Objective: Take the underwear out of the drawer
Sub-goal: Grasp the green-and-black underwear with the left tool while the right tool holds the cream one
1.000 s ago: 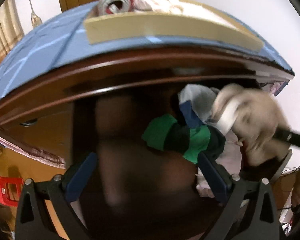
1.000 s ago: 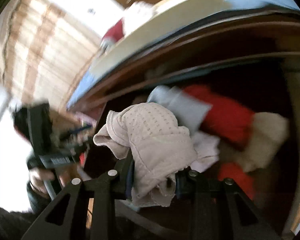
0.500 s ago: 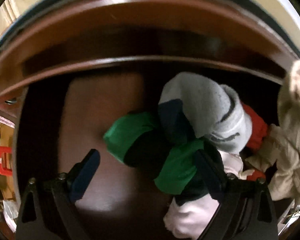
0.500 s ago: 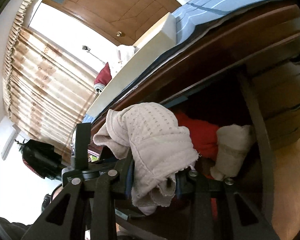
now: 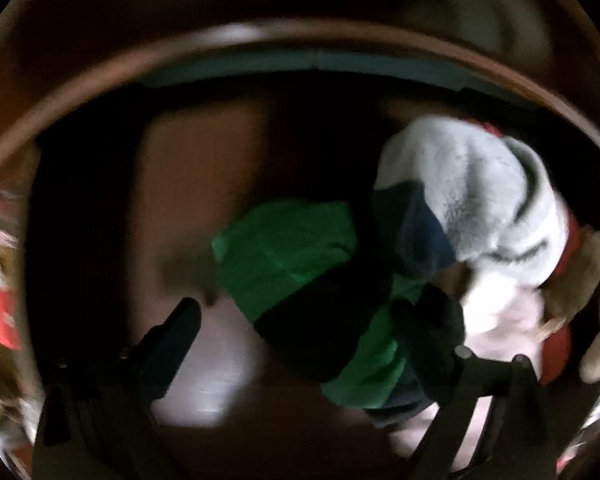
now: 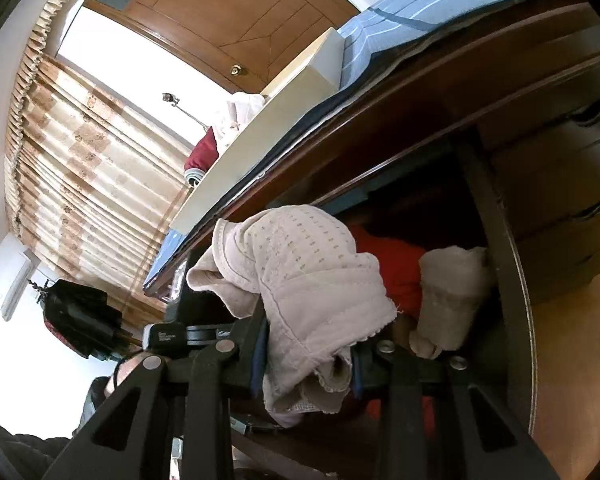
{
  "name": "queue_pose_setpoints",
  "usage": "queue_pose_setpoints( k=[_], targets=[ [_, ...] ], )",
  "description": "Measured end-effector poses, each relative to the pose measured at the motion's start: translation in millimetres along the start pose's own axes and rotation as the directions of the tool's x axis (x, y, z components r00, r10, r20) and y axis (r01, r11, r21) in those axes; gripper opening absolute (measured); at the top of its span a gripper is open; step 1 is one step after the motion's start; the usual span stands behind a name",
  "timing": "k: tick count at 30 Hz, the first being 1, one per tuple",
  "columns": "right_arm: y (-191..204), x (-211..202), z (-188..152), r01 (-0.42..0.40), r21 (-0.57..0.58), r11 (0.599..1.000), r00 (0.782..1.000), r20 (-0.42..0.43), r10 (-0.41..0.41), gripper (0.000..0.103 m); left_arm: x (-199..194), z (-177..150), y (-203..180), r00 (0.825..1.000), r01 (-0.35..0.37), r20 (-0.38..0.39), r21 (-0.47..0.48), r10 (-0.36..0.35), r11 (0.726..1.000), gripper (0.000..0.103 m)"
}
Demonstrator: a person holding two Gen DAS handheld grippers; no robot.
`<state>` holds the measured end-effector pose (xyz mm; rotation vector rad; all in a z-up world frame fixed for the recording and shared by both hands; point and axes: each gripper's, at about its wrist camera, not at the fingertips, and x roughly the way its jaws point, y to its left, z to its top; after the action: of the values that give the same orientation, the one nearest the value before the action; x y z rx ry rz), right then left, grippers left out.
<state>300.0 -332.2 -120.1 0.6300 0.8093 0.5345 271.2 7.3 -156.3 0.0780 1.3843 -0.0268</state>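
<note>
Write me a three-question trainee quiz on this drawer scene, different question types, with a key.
1. True or false: the right hand-held gripper is shut on the beige dotted fabric underwear.
2. Multiple choice: which garment lies between the fingers of the left hand-held gripper? A) a yellow striped towel B) the green and black folded garment C) a purple knitted scarf
3. Fill in: in the left wrist view, the fuzzy pale grey garment lies to the ____ of the green and black one.

Key: 1 true; 2 B; 3 right.
</note>
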Motion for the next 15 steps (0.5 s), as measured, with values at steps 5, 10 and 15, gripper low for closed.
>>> queue_pose_setpoints(
  k=[5, 10, 15],
  targets=[
    [-1.9, 7.8, -3.3, 0.020, 0.025, 0.999, 0.999, -0.028, -0.020, 0.034, -9.2, -4.4, 16.8, 1.000, -0.009, -0.001, 0.077, 0.009, 0.997, 0.070],
    [8.3, 24.7, -8.7, 0.062, -0.008, 0.998, 0.995, -0.073, -0.062, 0.034, -0.4, -5.2, 20.3, 1.000, 0.021, -0.002, 0.056, -0.021, 0.998, 0.071],
    [13.4, 34.4, -12.3, 0.121, -0.039, 0.992, 0.985, -0.118, -0.125, 0.035, 12.2, -17.1, 40.6, 0.995, 0.074, -0.061, 0.019, -0.073, 0.997, 0.083]
  ],
)
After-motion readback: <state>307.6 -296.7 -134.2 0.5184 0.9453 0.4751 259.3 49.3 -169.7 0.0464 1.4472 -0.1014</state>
